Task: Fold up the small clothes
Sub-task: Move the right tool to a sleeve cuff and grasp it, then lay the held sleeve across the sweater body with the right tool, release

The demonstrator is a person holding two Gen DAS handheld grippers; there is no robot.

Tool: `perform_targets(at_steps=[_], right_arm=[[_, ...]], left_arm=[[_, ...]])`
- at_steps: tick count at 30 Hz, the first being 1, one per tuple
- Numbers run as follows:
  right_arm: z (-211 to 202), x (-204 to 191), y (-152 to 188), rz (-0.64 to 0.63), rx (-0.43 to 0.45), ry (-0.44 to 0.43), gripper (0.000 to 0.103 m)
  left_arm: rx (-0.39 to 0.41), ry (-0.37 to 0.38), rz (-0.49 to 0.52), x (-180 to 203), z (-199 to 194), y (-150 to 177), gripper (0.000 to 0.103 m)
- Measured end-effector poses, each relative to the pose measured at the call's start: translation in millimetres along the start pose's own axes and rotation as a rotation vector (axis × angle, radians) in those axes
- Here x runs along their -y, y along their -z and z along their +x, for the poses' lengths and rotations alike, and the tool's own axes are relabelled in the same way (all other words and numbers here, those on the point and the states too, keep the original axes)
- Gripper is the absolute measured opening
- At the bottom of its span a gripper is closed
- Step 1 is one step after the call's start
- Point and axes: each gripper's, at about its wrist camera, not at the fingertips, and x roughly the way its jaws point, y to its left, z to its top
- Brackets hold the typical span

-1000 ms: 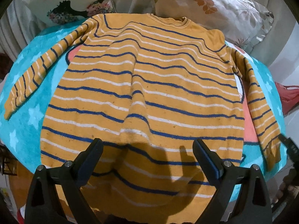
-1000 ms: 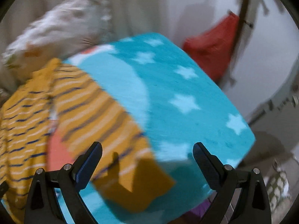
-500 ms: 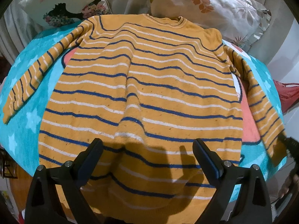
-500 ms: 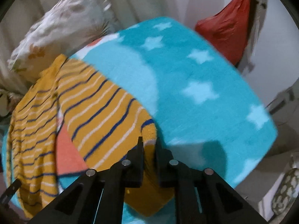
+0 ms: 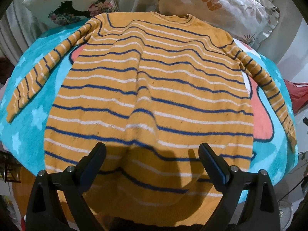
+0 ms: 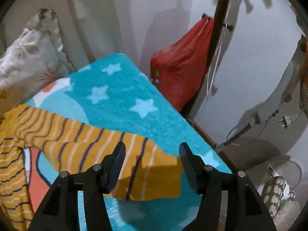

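Observation:
An orange sweater (image 5: 150,88) with blue and white stripes lies spread flat, front down the bed, on a turquoise star blanket (image 5: 25,115). My left gripper (image 5: 152,154) is open and empty above the sweater's hem. Both sleeves lie spread out to the sides. In the right wrist view the right sleeve (image 6: 107,150) stretches across the blanket (image 6: 123,96), and its cuff lies between the fingers of my right gripper (image 6: 152,154), which is open around it without pinching it.
Floral pillows (image 5: 221,5) stand behind the sweater's collar. A red bag (image 6: 179,65) hangs on a dark post by the bed's right edge. A fan stand, cable and plug (image 6: 286,121) are on the floor to the right.
My right gripper, shut at the cuff half a second ago, has opened, and the sleeve now lies straighter across the blanket. The left gripper has moved slightly closer over the hem.

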Motion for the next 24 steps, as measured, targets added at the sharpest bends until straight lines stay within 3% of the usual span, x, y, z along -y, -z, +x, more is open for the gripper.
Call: perform_targets(at_steps=[4, 7, 14, 19, 24], right_arm=[[-15.0, -16.3, 6.4, -0.014, 0.033, -0.028, 0.063], [-30.2, -30.5, 18.9, -0.007, 0.027, -0.095, 0.065], [-42.8, -106.8, 74.7, -0.163, -0.077, -0.247, 0.067], [-46.8, -153.8, 113.5, -0.226, -0.172, -0.315, 0.067], [-56.9, -177.2, 134.9, -0.285, -0.195, -0.320, 0.069]], left_arm=[[-0.006, 0.004, -0.028, -9.3, 0.0, 1.8, 0.096], [-0.004, 0.005, -0.020, -11.6, -0.8, 0.5, 0.096], [0.033, -0.003, 0.045, -22.1, -10.9, -2.6, 0.096], [0.011, 0.008, 0.009, -55.6, -8.4, -3.9, 0.096], [-0.017, -0.008, -0.024, -91.8, -5.0, -3.9, 0.096]])
